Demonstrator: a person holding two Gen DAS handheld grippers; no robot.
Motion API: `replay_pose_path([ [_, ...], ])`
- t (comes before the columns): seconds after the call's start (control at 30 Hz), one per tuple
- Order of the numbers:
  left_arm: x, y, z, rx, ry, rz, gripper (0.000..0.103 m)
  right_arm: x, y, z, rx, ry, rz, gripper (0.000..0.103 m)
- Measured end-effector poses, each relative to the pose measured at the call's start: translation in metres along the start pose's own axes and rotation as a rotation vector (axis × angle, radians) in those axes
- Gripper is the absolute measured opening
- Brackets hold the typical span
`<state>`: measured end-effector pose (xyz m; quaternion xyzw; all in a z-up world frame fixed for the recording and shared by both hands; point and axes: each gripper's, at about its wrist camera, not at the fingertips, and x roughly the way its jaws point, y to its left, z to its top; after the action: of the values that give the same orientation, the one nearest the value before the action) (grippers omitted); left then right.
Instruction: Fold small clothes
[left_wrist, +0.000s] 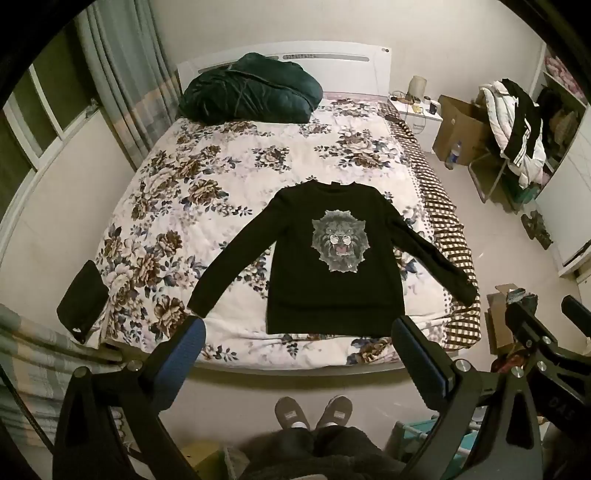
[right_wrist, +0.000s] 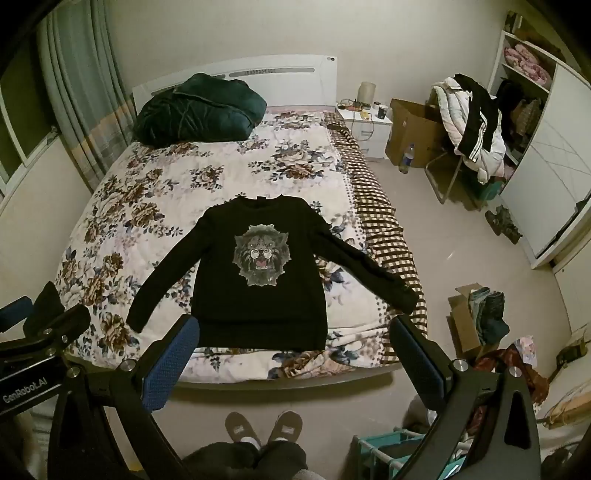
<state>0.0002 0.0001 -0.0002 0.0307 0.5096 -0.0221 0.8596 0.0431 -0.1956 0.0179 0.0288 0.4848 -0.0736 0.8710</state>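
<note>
A black long-sleeved sweater (left_wrist: 328, 280) with a grey lion print lies flat, face up, on the floral bedspread (left_wrist: 221, 192), sleeves spread to both sides, hem toward the foot of the bed. It also shows in the right wrist view (right_wrist: 258, 295). My left gripper (left_wrist: 299, 332) is open and empty, held high above the foot of the bed, well short of the hem. My right gripper (right_wrist: 295, 332) is open and empty at a similar height, to the right of the left one. The right gripper's body shows at the right edge of the left wrist view (left_wrist: 532, 332).
A dark green quilt bundle (left_wrist: 251, 92) lies at the headboard. A black item (left_wrist: 81, 295) sits at the bed's left edge. A nightstand (right_wrist: 365, 122), cardboard boxes (right_wrist: 417, 129), a chair piled with clothes (right_wrist: 476, 129) and a wardrobe (right_wrist: 554, 166) stand to the right. My slippered feet (left_wrist: 314, 410) stand at the foot of the bed.
</note>
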Motion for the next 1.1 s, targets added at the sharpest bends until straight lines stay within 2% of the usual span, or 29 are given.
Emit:
replay_pose_path([
  [1.1,-0.0002,0.0003,-0.0002,-0.001,-0.014,-0.007,0.103,-0.0061,0.0013,0.0064,-0.002,-0.014,-0.001,0.103],
])
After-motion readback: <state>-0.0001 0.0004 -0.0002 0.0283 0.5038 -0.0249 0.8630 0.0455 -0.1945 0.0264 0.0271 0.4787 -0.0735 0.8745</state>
